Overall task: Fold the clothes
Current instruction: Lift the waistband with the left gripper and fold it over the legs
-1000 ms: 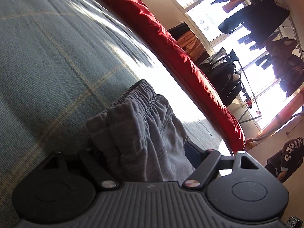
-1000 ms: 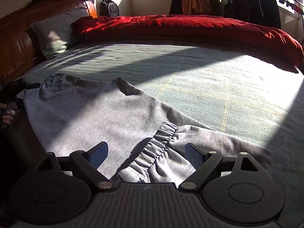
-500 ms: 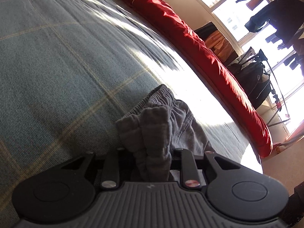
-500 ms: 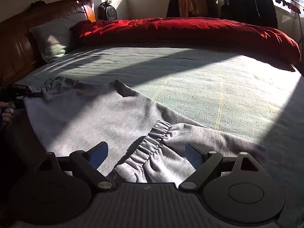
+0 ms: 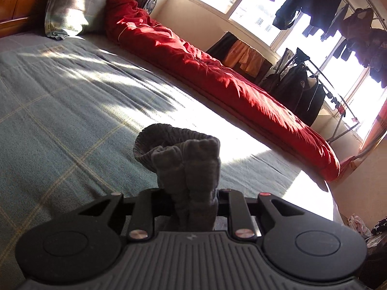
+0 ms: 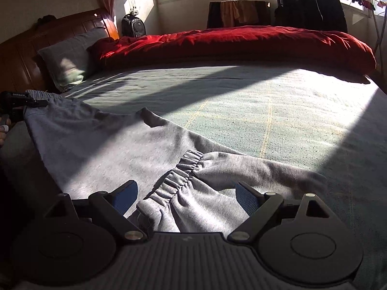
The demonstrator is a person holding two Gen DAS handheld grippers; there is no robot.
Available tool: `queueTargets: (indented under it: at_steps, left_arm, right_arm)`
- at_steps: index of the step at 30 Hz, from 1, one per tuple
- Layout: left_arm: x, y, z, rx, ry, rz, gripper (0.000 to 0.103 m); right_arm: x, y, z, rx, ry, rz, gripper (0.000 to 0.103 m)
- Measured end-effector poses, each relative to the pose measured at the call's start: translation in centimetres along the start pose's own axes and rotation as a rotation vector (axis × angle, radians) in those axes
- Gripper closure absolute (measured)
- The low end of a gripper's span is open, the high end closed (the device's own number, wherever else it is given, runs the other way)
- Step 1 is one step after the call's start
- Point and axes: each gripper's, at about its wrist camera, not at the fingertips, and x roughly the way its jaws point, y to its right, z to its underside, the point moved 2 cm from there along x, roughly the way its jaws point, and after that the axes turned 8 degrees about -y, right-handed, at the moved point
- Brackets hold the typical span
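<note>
Grey sweatpants [image 6: 116,149] lie lengthwise left to right across the near bed [image 6: 266,111]; left gripper [image 5: 193,193] clenches the waistband; right gripper [image 6: 186,193] gapes around a cuff; red duvet [image 6: 241,46] lies far behind.

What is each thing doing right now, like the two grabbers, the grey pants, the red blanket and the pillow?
left gripper: shut on the waistband of the grey pants.
right gripper: open, with the cuffs of the pants between its fingers.
grey pants: spread on the bed, one end lifted, cuffs bunched.
red blanket: rolled up along the far side of the bed.
pillow: leaning against the headboard.
</note>
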Motion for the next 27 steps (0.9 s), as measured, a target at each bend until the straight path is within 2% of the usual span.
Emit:
queueTargets:
  at_steps: [7,17,27]
  left_arm:
    - [-1.1,6.0,0.2,0.084,0.019,0.064,0.083]
    - [-0.8,14.5,1.8,0.172,-0.002,0.187,0.083]
    - [1.3,21.6,4.3,0.242,-0.048,0.309,0.083]
  right_arm:
    - [-0.9,0.7,0.9,0.015,0.016,-0.035,0.012]
    - [-2.0,1.2,2.1,0.024,0.025,-0.089,0.011]
    - [-3.4,3.1,3.2,0.064,0.046,-0.092,0.011]
